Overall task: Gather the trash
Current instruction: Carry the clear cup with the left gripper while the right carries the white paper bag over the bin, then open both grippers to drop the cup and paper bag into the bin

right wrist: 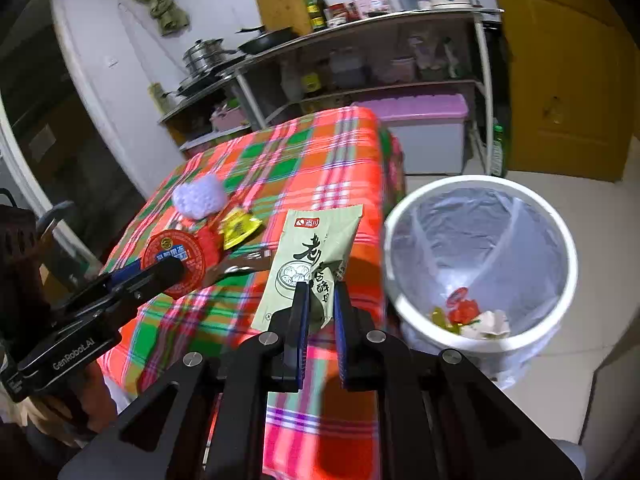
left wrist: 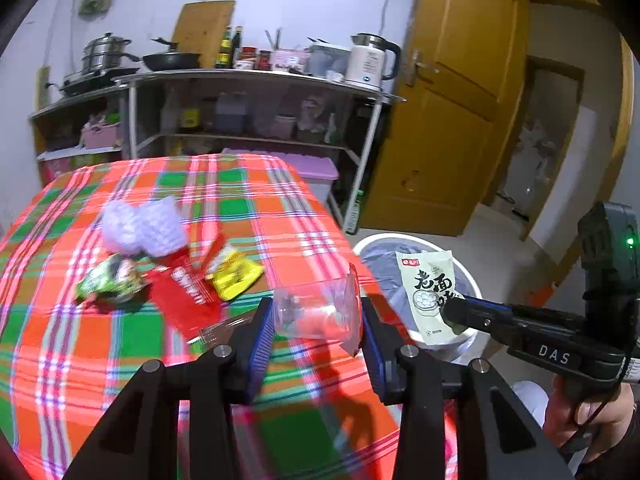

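My left gripper (left wrist: 318, 322) is shut on a clear plastic cup with a red foil lid (left wrist: 320, 312), held above the plaid table near its right edge; its red lid shows in the right wrist view (right wrist: 174, 260). My right gripper (right wrist: 320, 308) is shut on a pale green food packet (right wrist: 312, 260), held beside the white lined trash bin (right wrist: 480, 188). That packet shows in the left wrist view (left wrist: 430, 292) over the bin (left wrist: 464, 268). On the table lie a white foam net (left wrist: 140, 226), a green wrapper (left wrist: 112, 280), a red wrapper (left wrist: 188, 296) and a yellow wrapper (left wrist: 234, 274).
The bin holds several scraps (right wrist: 468, 316) at its bottom. A metal kitchen shelf (left wrist: 256, 80) with pans and a kettle stands behind the table. A purple-lidded box (right wrist: 424, 128) sits under it. A wooden door (left wrist: 452, 112) is at the right.
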A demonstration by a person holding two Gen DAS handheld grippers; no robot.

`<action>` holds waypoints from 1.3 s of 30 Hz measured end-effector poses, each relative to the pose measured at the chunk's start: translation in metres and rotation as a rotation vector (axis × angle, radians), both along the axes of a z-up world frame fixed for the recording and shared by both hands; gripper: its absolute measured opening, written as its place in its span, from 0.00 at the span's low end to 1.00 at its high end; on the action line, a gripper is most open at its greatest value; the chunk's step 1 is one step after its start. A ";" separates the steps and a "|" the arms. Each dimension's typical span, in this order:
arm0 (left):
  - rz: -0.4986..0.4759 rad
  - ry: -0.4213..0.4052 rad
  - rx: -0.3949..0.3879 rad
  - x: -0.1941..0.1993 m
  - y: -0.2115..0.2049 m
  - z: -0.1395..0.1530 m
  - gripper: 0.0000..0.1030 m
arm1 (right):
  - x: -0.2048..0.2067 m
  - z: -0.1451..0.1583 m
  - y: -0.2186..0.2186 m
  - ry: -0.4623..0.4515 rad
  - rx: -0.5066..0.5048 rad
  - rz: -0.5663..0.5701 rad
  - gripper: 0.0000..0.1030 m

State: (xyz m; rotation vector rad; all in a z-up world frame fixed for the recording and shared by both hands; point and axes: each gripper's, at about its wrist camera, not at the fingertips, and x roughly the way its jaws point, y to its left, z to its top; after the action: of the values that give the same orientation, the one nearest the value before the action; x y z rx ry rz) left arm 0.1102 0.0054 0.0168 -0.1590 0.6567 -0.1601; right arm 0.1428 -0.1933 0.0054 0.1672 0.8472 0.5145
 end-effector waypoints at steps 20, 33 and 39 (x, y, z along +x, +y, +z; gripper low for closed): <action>-0.183 0.061 0.004 0.077 -0.088 -0.026 0.40 | 0.037 -0.031 -0.093 0.071 0.010 -0.198 0.12; -0.249 0.157 0.008 0.115 -0.121 -0.056 0.40 | 0.061 -0.062 -0.114 0.145 -0.011 -0.241 0.12; -0.261 0.223 0.006 0.132 -0.130 -0.067 0.40 | 0.071 -0.072 -0.120 0.171 -0.028 -0.260 0.13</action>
State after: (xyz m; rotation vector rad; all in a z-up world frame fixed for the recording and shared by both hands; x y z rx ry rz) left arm 0.2424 -0.1242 -0.0497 -0.0857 0.8998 -0.3950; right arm 0.2133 -0.3129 -0.0667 0.2948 0.9822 0.2468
